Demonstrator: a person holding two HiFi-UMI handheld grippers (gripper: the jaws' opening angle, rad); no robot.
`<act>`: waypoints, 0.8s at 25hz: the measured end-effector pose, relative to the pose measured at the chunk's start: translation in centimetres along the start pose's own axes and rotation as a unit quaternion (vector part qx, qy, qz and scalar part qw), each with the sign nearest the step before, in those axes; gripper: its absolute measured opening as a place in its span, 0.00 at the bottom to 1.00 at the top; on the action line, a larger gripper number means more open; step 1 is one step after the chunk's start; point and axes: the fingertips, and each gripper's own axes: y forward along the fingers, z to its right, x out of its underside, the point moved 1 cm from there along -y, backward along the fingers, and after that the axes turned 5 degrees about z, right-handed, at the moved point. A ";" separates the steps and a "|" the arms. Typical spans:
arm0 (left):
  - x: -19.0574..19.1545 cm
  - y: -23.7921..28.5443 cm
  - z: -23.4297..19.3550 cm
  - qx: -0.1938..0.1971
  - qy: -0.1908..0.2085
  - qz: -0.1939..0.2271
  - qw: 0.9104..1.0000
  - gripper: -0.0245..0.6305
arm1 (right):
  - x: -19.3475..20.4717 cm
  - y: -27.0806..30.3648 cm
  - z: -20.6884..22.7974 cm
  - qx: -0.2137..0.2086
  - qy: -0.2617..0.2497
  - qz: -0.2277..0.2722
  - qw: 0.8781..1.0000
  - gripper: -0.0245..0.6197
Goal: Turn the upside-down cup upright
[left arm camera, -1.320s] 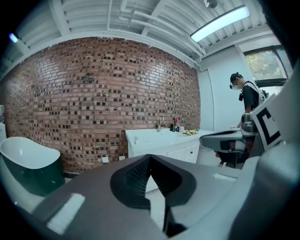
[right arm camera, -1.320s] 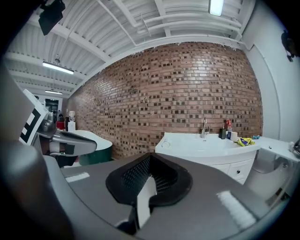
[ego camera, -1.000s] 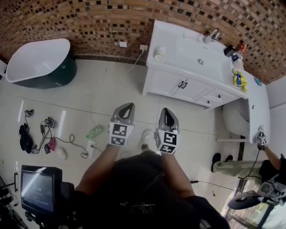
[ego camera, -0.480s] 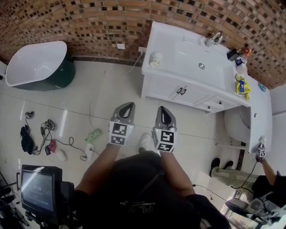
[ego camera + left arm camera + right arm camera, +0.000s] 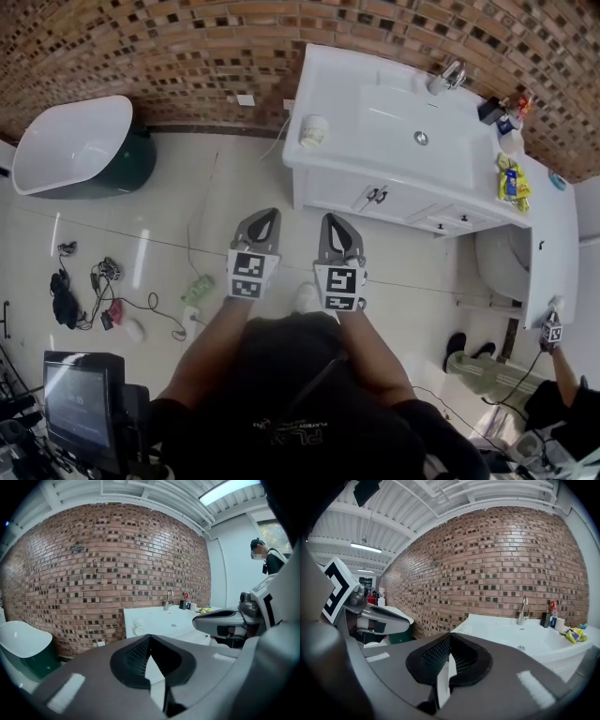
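Cup (image 5: 313, 131) sits on the left end of the white vanity counter (image 5: 370, 103), upper middle of the head view, close to the counter's left edge. It's too small for us to call its orientation. Nothing is touching it.

On the same counter, the sink drain (image 5: 421, 138) is right of the cup, the faucet (image 5: 450, 73) is at the back by the brick wall (image 5: 187, 47), and a yellow packet (image 5: 507, 178) lies near the right end.

Both claws are at frame center over the tile floor (image 5: 178, 206), well short of the vanity and pointing toward it. We see the left gripper (image 5: 263, 218) with jaws together and nothing between them. The right gripper (image 5: 336, 225) is the same, jaws closed and empty. They sit side by side, near each other but apart.

A white and green bathtub (image 5: 70, 145) is at upper left. Cables (image 5: 94, 291) lie on the floor at left, and a monitor (image 5: 80, 403) is at lower left.
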 end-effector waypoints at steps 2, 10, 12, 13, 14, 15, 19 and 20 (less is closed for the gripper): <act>-0.2 0.7 -0.1 -0.008 -0.001 -0.002 1.000 0.04 | 0.0 0.8 0.4 -0.009 -0.001 -0.001 1.000 0.06; -0.6 2.7 -0.4 -0.026 0.007 -0.004 1.000 0.04 | 0.1 2.8 2.2 -0.024 -0.001 0.003 1.000 0.06; -1.0 3.1 -0.3 -0.027 0.008 -0.001 1.000 0.04 | 0.1 3.1 3.1 -0.020 0.005 0.001 1.000 0.06; -1.2 3.3 -0.4 -0.027 0.009 0.000 1.000 0.04 | 0.1 3.3 3.4 -0.017 0.005 0.000 1.000 0.06; -1.5 3.6 -0.4 -0.026 0.011 0.001 1.000 0.04 | 0.1 3.5 3.7 -0.014 0.003 -0.002 1.000 0.06; -1.6 3.8 -0.4 -0.025 0.011 0.002 1.000 0.04 | 0.2 3.7 3.8 -0.012 -0.002 -0.005 1.000 0.06; -1.9 5.1 -0.3 -0.019 0.010 0.004 1.000 0.04 | 0.4 4.7 3.9 -0.014 -0.016 -0.015 1.000 0.06; -2.0 5.5 -0.4 -0.017 0.010 0.004 1.000 0.04 | 0.4 5.1 3.9 -0.016 -0.016 -0.017 1.000 0.06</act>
